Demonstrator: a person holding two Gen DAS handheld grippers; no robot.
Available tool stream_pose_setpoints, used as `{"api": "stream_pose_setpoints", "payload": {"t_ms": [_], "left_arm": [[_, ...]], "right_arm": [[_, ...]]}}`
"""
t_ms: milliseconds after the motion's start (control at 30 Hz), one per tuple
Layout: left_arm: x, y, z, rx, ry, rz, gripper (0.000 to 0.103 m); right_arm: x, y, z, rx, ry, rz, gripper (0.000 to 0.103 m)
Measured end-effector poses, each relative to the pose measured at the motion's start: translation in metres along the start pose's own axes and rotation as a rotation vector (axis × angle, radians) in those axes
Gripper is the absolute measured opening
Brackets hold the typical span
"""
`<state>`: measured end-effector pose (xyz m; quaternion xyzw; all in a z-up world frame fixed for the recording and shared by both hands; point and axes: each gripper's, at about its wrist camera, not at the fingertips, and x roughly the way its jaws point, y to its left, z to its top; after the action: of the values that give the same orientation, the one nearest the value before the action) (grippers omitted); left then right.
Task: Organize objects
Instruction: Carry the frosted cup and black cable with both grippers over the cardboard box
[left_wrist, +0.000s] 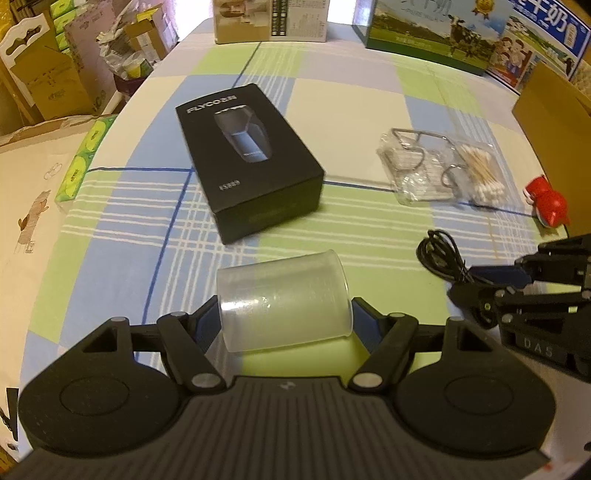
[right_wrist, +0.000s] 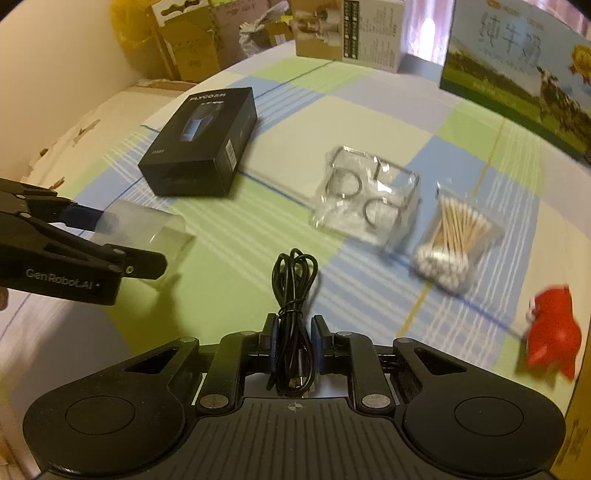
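Presently: left gripper (left_wrist: 284, 314), jaws wide, clamping a translucent plastic cup (left_wrist: 282, 301) sideways; right gripper (right_wrist: 293, 339), jaws narrow, pinching a coiled black cable (right_wrist: 293, 295) above the checked tablecloth (right_wrist: 240, 236).

On my desk (left_wrist: 362, 236) I count: one black box (left_wrist: 251, 158), one translucent cup (left_wrist: 284, 301), one coiled black cable (right_wrist: 293, 291), one bagged wire rack (right_wrist: 364, 201), one bag of cotton swabs (right_wrist: 456, 240), one red figurine (right_wrist: 552, 339), and my two grippers (left_wrist: 286, 317) (right_wrist: 294, 341).

Likely home storeroom, stacked cartons (left_wrist: 44, 74), checked tablecloth (left_wrist: 332, 92)
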<state>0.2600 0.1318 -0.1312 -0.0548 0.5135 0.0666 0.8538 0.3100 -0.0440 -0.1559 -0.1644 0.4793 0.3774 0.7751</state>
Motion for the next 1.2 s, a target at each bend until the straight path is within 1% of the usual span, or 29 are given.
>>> {"api": "stream_pose_setpoints", "payload": {"t_ms": [200, 400, 633, 800, 1000, 1200], "left_arm": [[-0.011, -0.012, -0.004, 0.029, -0.01, -0.022, 0.071], [-0.031, -0.033, -0.002, 0.077, -0.041, -0.073, 0.071], [-0.059, -0.078, 0.009, 0.16, -0.095, -0.162, 0.071], [-0.075, -0.113, 0.016, 0.219, -0.131, -0.22, 0.071], [-0.089, -0.15, 0.02, 0.273, -0.153, -0.269, 0.071], [-0.098, -0.178, 0.022, 0.3, -0.171, -0.301, 0.071]], "right_arm": [[-0.021, 0.0, -0.018, 0.07, -0.011, 0.019, 0.015], [-0.06, -0.009, -0.036, 0.147, -0.074, 0.022, 0.015], [-0.115, -0.029, -0.06, 0.262, -0.161, -0.003, 0.015], [-0.149, -0.046, -0.079, 0.331, -0.214, -0.041, 0.015], [-0.181, -0.067, -0.096, 0.391, -0.264, -0.084, 0.015], [-0.205, -0.084, -0.111, 0.436, -0.303, -0.09, 0.015]]}}
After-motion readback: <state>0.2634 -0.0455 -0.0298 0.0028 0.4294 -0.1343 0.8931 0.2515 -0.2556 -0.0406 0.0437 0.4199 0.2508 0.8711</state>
